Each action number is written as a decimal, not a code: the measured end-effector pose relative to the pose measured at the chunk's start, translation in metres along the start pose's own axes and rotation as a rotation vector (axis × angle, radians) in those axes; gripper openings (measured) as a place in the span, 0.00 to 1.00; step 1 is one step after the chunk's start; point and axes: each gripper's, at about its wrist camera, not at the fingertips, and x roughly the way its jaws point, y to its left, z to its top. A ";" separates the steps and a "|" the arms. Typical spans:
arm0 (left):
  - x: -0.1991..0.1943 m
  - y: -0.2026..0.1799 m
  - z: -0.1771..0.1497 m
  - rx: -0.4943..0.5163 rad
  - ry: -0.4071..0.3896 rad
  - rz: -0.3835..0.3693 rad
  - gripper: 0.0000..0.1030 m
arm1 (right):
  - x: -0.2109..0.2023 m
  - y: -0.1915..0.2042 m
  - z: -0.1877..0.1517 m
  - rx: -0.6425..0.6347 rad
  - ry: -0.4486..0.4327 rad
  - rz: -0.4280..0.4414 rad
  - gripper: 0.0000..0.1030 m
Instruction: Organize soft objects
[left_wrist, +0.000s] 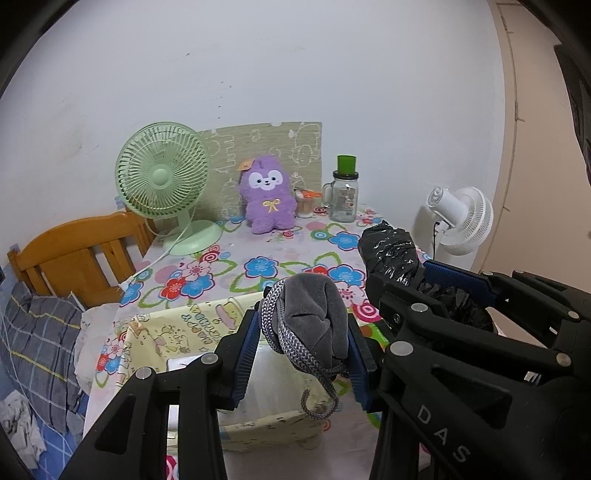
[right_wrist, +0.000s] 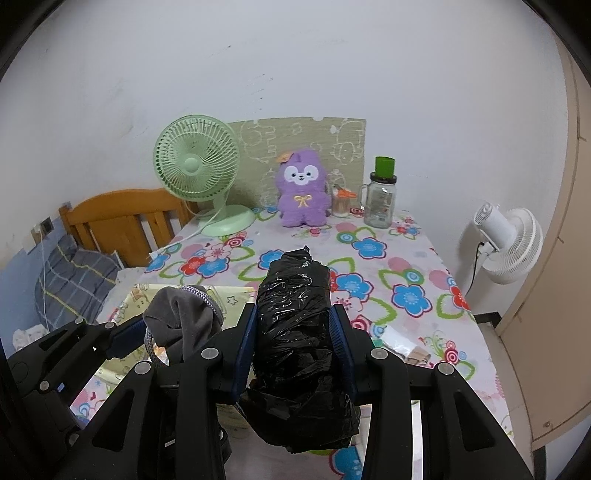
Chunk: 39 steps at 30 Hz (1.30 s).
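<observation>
Right wrist: floral table (right_wrist: 413, 266) (white wall (right_wrist: 295, 66))

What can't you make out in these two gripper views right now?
- Inside of the yellow storage box: in both wrist views, hidden by the grippers and what they hold.
- Contents of the black plastic bag bundle: opaque wrapping in both views.
- Lower end of the grey drawstring pouch: right wrist view, behind the left gripper.
- Print on the glass jar: too small.
</observation>
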 end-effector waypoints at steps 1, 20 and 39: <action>0.001 0.003 0.000 -0.003 0.000 0.001 0.44 | 0.001 0.002 0.000 -0.001 0.002 0.003 0.42; 0.026 0.059 -0.008 -0.070 0.044 0.042 0.44 | 0.042 0.045 0.006 -0.028 0.060 0.101 0.42; 0.069 0.097 -0.026 -0.102 0.151 0.109 0.46 | 0.100 0.071 -0.001 -0.014 0.133 0.173 0.42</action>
